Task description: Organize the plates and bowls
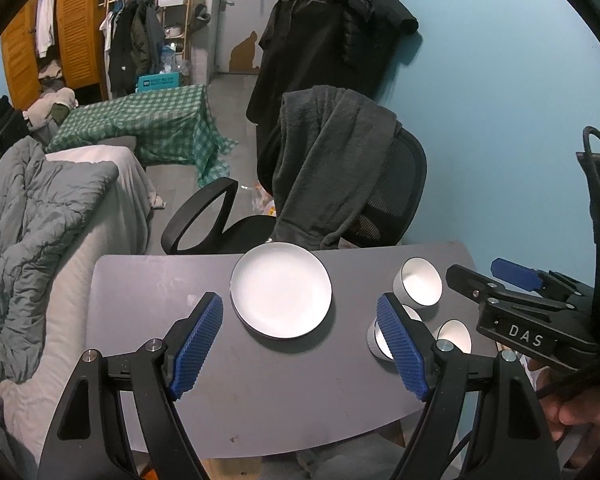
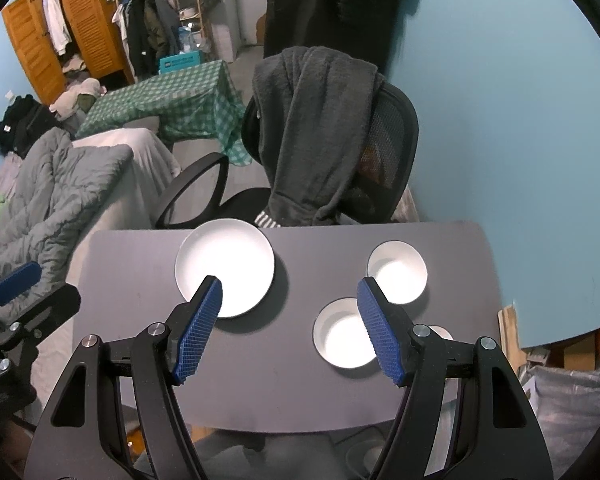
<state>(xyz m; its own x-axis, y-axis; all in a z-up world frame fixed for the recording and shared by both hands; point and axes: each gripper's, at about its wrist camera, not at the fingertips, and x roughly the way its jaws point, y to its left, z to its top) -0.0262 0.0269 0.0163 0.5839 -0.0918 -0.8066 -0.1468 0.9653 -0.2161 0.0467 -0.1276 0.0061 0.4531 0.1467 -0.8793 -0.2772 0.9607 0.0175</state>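
A grey table fills the lower middle of both views. A white plate is seen at its centre in the left wrist view. Three white bowls are clustered lower right, apart from the plate. The left gripper and right gripper are held wide, gripping nothing, above the table.

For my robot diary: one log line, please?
left claw: open | right claw: open | round white plate, three white bowls: untouched on grey table
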